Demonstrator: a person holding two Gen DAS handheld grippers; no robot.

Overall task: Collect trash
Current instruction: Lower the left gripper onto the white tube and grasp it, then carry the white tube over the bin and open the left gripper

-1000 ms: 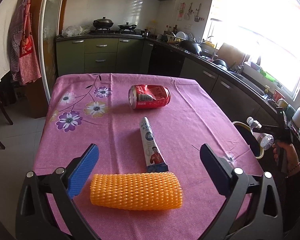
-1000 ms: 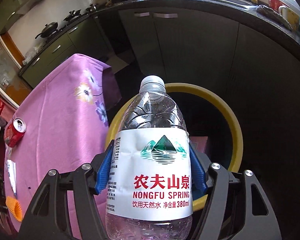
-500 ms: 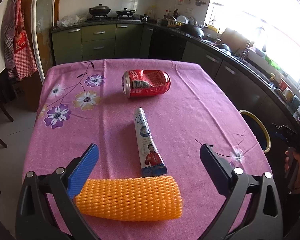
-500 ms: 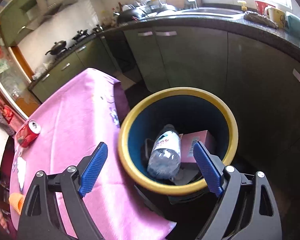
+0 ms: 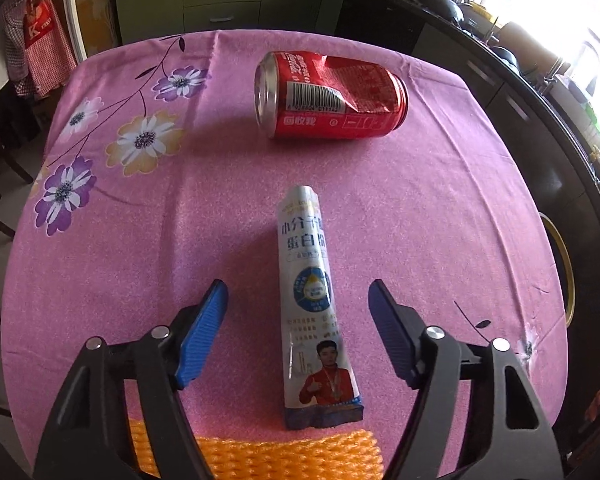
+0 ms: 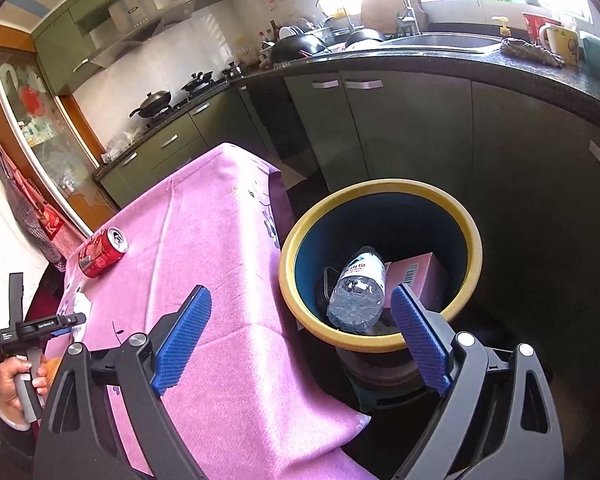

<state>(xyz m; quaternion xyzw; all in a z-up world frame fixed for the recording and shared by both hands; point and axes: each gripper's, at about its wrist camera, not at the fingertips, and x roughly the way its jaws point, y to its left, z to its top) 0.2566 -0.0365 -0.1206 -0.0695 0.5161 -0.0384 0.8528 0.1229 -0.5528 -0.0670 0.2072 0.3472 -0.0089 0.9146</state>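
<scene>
Tongs stand apart on both sides: left gripper [image 5: 298,328] straddles the tube [image 5: 314,308] below the can [image 5: 330,96], while only right gripper [image 6: 300,334] shows the bottle [image 6: 358,290] inside the bin [image 6: 380,344].

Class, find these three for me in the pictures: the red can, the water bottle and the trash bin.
red can [image 5: 342,98], left wrist view, middle of its dented side.
water bottle [image 6: 358,288], right wrist view, clear body inside the bin.
trash bin [image 6: 290,276], right wrist view, yellow rim, left side.

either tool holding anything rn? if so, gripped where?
Nothing held. Left tool is open, straddling the tube without touching it. Right tool is open, empty; water bottle lies in the bin.
</scene>
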